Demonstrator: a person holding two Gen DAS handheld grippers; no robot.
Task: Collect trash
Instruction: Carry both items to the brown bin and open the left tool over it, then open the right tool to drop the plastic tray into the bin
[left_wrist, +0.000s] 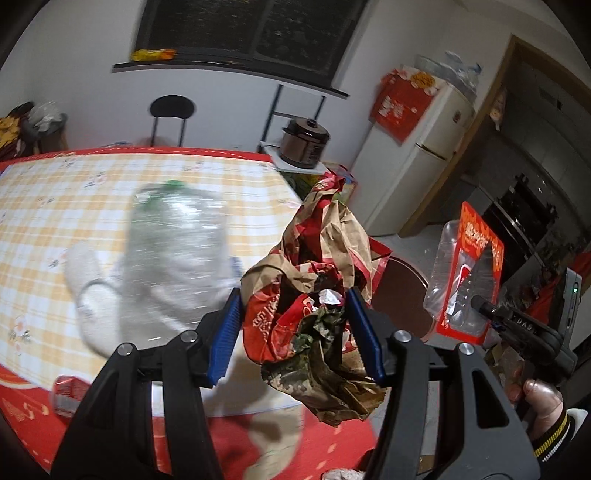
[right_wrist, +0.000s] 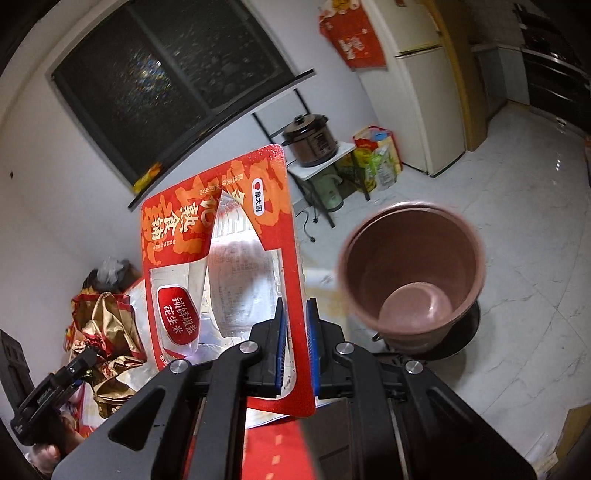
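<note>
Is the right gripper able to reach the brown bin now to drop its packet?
Probably yes. The right gripper, shut on the red snack packet, is above and beside the open brown bin, and nothing visible lies between them.

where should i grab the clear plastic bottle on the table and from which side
Take the clear bottle across its narrow neck below the green cap, coming from above. Its body looks wider than the jaw gap. It is blurred, so its exact pose is unclear.

White walls, dark window (right_wrist: 173, 70) at twelve o'clock, cream fridge (right_wrist: 424, 85) at two, pale marble floor (right_wrist: 524, 295) gleaming.
</note>
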